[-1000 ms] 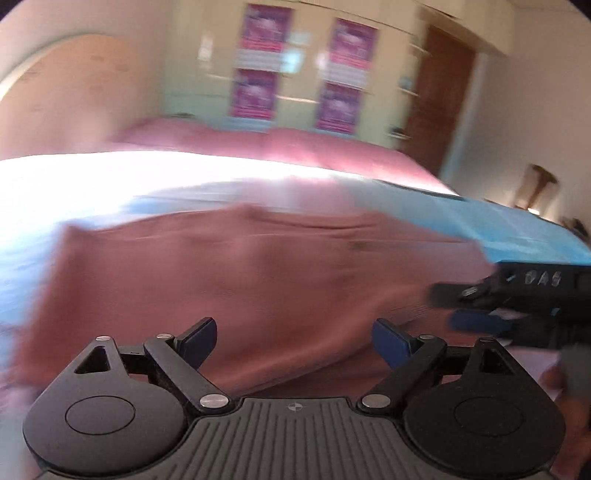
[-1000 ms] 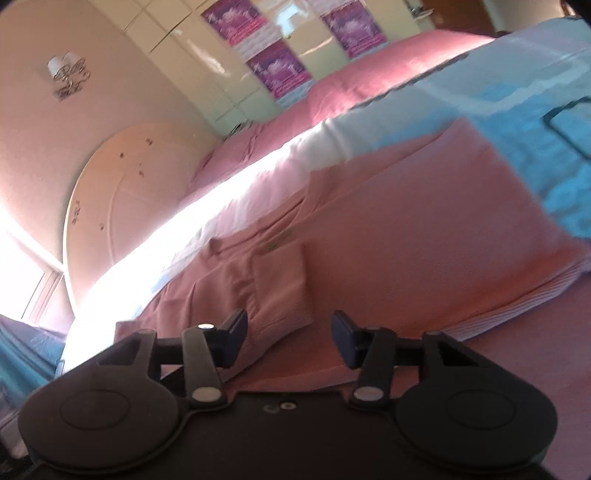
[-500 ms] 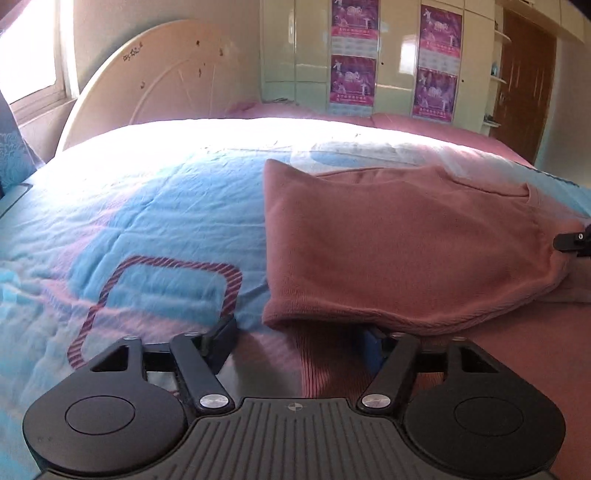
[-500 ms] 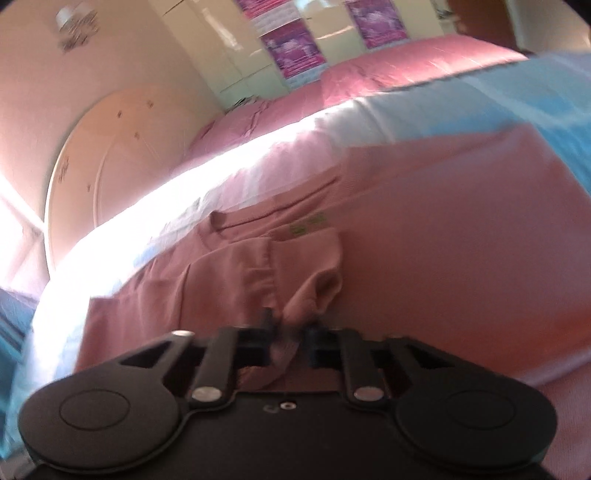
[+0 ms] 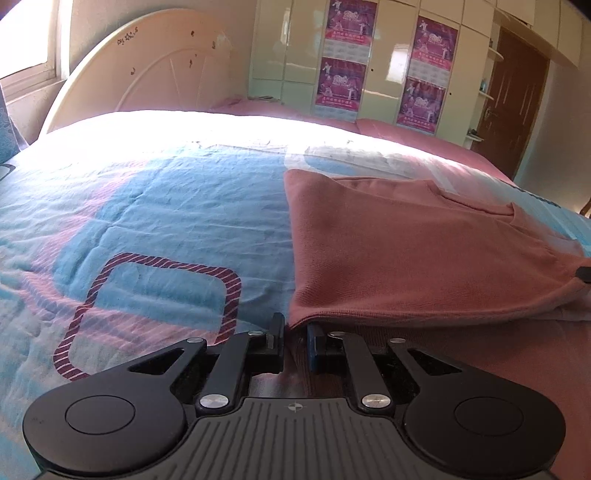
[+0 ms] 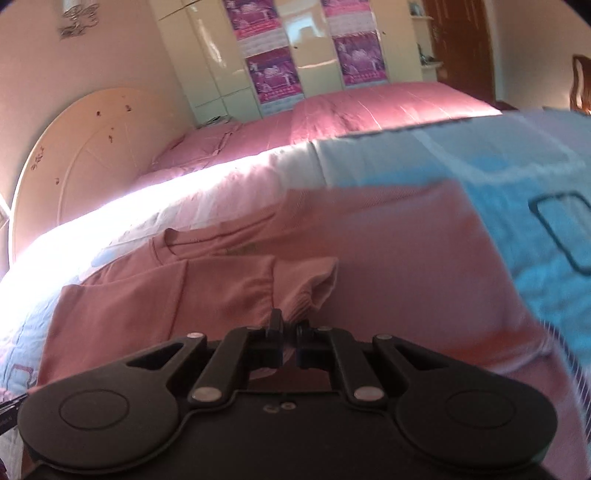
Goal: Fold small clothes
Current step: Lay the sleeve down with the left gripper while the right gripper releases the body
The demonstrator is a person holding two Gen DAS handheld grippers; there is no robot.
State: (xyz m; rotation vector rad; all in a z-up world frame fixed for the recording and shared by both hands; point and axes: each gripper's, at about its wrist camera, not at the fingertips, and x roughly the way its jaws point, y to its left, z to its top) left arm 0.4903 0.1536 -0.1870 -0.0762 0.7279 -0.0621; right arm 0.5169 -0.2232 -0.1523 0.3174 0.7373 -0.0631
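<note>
A: Left claw (image 5: 295, 334) – state?
B: Fingers pinched nearly together on the near corner of the pink shirt (image 5: 417, 251), cloth caught between them. The shirt's edge lifts from that corner and runs right.

A: Right claw (image 6: 290, 328)?
B: Also narrow, clamped on shirt (image 6: 229, 291) fabric right by the gathered sleeve cuff (image 6: 314, 284). The cuff sits just past the fingertips, flopped to the right.

A: Where's the shirt lying?
B: On the bed (image 5: 155, 206), on a blue and pink patterned cover. In the left view it takes up the right half, with bare cover to the left showing a striped rounded-square print (image 5: 147, 314). In the right view the collar (image 6: 173, 240) points toward the headboard (image 6: 77, 147), and one side is already folded over the body.

A: Can the right claw be seen from the left view?
B: Only a dark bit at the right frame edge, touching the shirt – can't tell what it is.

A: Background?
B: Cream wardrobe (image 5: 384, 70) with purple posters (image 5: 349, 22), brown door (image 5: 517, 96), pink bedding (image 6: 351, 114) beyond the cover
</note>
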